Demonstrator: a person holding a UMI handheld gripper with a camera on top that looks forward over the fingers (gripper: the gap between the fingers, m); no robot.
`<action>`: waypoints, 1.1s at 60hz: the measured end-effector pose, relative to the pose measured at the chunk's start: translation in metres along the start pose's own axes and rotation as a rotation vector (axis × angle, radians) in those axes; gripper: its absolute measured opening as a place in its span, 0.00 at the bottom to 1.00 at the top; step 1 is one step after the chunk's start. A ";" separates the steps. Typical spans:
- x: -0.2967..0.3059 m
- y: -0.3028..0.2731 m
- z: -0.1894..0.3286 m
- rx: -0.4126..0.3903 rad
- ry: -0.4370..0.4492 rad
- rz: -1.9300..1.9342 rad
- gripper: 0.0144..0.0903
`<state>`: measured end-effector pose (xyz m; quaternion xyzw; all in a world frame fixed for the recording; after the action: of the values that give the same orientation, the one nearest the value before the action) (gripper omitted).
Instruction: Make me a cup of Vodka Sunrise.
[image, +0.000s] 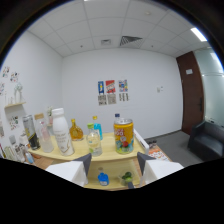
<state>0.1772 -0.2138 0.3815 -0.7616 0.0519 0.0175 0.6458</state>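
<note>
A pale wooden table (107, 156) carries a row of drinks. From the left stand a dark can (30, 132), a clear bottle (44, 136), a tall white bottle (61, 132), a small amber bottle (76, 131), a clear bottle with a yellow cap (93, 141), a blue bottle (98, 126) behind it, and a yellow can with a blue lid (123, 135). My gripper (115, 162) is open and holds nothing. Its fingertips (85, 163) sit short of the table's near edge, below the yellow-capped bottle and the yellow can. A small blue item (102, 178) and a green item (126, 176) lie lower down between the fingers.
A wall shelf (15, 105) with small items hangs to the left of the table. Posters (112, 92) hang on the white back wall. Past the table to the right are a dark sofa (205, 140) and a brown door (192, 90).
</note>
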 end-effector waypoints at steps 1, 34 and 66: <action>0.004 -0.005 0.005 0.008 -0.002 -0.001 0.94; 0.020 -0.033 0.116 0.049 -0.119 -0.069 0.52; 0.003 -0.018 0.009 0.082 -0.076 -0.018 0.48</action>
<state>0.1827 -0.2018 0.3972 -0.7337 0.0211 0.0384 0.6781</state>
